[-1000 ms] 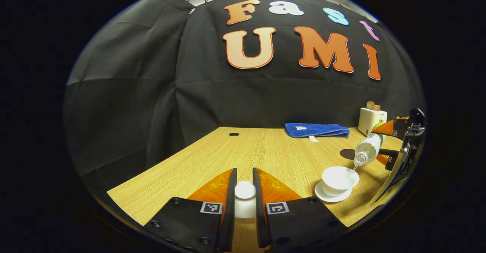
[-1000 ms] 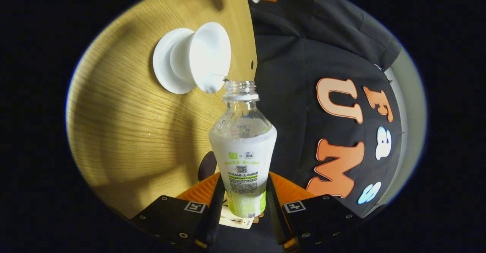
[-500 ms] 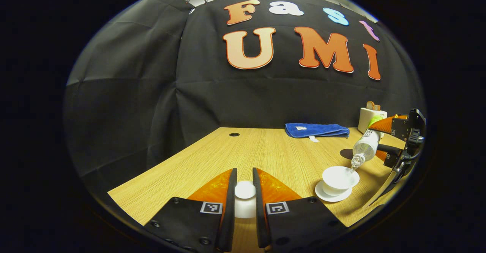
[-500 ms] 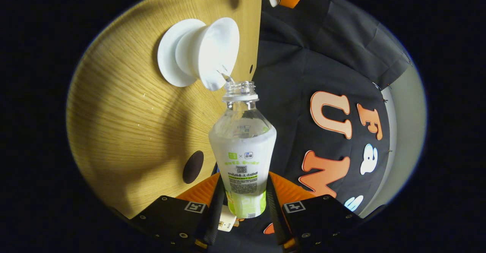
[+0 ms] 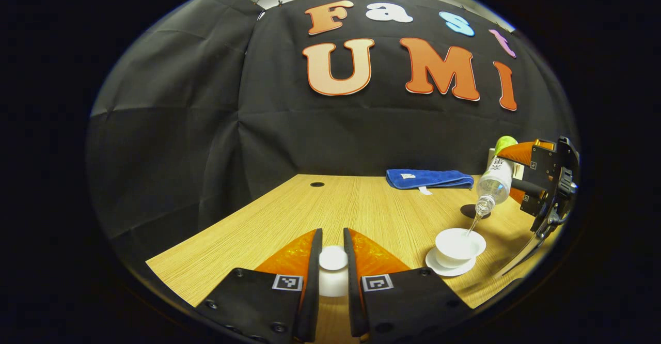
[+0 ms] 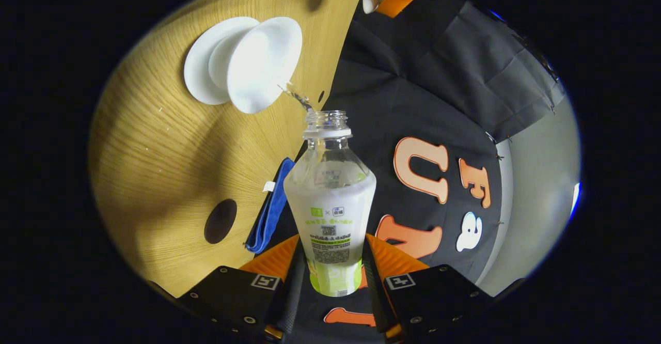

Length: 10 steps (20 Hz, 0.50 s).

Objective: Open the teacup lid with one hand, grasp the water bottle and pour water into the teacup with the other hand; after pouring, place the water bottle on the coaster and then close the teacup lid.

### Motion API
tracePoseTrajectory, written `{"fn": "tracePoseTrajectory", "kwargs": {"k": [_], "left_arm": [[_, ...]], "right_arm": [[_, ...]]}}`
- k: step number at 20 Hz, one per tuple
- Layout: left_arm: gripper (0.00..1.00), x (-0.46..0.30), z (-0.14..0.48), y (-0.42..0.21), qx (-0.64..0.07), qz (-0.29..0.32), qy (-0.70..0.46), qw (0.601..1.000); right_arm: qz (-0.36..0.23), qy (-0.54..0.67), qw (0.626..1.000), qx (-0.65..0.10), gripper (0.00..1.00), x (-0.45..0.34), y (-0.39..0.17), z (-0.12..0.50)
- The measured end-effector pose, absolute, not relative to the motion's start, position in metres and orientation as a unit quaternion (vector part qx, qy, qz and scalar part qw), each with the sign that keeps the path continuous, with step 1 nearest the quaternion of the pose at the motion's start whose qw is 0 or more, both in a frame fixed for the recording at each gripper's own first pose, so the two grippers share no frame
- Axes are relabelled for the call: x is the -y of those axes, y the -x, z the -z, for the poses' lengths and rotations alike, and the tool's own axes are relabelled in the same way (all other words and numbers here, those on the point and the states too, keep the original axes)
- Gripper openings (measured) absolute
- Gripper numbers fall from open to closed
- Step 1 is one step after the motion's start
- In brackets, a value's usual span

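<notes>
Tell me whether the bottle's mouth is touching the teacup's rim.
Apart. In the left gripper view the water bottle is held tilted above the teacup, with table visible between its mouth and the rim; a thin stream of water crosses that gap.

A big black cloth wall [image 5: 196, 101] is hanging behind a light wooden desk [image 5: 361, 204], folding at a corner at about 10 o'clock. A small round hole [image 5: 317, 184] is sitting in the desk near the wall. Soft shadows are lying across the wood.
</notes>
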State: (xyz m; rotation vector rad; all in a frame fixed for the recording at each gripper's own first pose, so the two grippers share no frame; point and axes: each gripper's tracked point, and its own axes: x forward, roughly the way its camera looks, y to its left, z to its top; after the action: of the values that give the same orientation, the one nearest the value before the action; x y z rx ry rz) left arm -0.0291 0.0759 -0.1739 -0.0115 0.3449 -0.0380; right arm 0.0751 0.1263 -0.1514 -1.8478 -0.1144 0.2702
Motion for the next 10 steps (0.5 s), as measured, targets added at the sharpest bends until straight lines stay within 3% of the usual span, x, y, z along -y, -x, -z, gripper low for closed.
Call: {"fn": "tracePoseTrajectory", "kwargs": {"k": [2,3,10], "left_arm": [[0.26,-0.077,0.173,0.03,-0.17,0.019,0.005,0.985],[0.28,-0.078,0.171,0.03,-0.168,0.019,0.007,0.986],[0.28,-0.081,0.168,0.031,-0.165,0.017,0.006,0.986]], "right_arm": [[-0.121,0.793,0.596,0.043,0.56,-0.128,-0.075,0.148],[-0.126,0.792,0.595,0.048,0.6,-0.131,-0.075,0.147],[-0.13,0.805,0.575,0.065,0.59,-0.138,-0.076,0.139]]}}
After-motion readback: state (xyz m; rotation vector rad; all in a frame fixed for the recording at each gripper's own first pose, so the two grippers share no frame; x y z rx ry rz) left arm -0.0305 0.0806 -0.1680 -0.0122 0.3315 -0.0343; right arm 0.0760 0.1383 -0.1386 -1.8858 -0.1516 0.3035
